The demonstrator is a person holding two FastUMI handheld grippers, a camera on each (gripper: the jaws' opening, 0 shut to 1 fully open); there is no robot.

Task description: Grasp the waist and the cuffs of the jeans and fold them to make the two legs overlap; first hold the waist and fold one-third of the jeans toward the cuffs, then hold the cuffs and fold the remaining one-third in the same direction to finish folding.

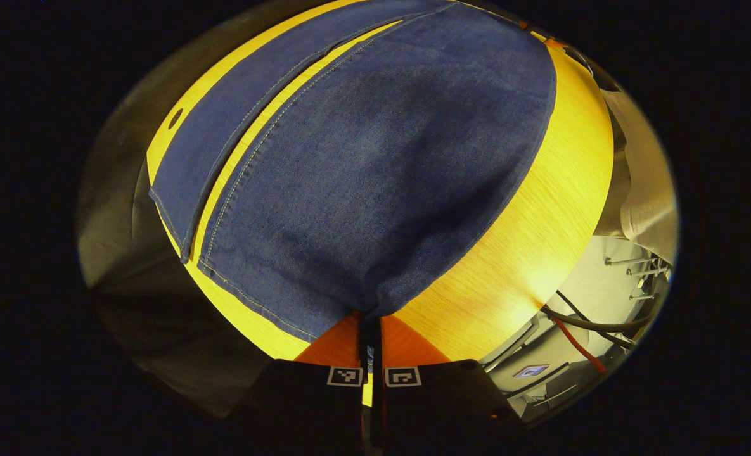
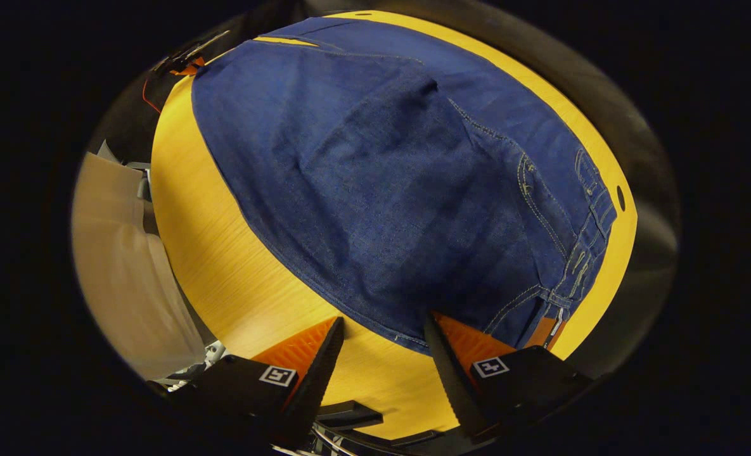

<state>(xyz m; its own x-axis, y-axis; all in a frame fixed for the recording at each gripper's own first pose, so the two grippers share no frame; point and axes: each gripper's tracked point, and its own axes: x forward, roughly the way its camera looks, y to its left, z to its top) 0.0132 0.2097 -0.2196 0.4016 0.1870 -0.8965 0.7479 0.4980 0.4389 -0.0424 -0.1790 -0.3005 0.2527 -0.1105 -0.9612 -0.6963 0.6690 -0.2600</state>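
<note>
We see the desk, a smooth yellow wood-grain slab with a rounded edge and a small dark hole near its far rim, carrying the jeans, which cover most of it. The jeans are dark blue denim with a fine woven grain and pale contrast stitching along the seams. In the left gripper view their long axis runs away from us: the two legs lie side by side with a thin strip of desk showing between them, and the cuffs form the near hemmed edge. In the right gripper view the waist sits at the right, with belt loops, curved pocket stitching and a tan patch, and the cloth stretches off up and to the left with a soft raised fold across its middle. The left gripper has its fingers drawn together on the near edge of one leg, pinching the denim so that it bunches to a point between them. The right gripper stands wide apart just at the near hem by the waist, one finger touching or overlapping the cloth edge, the other over bare desk.
</note>
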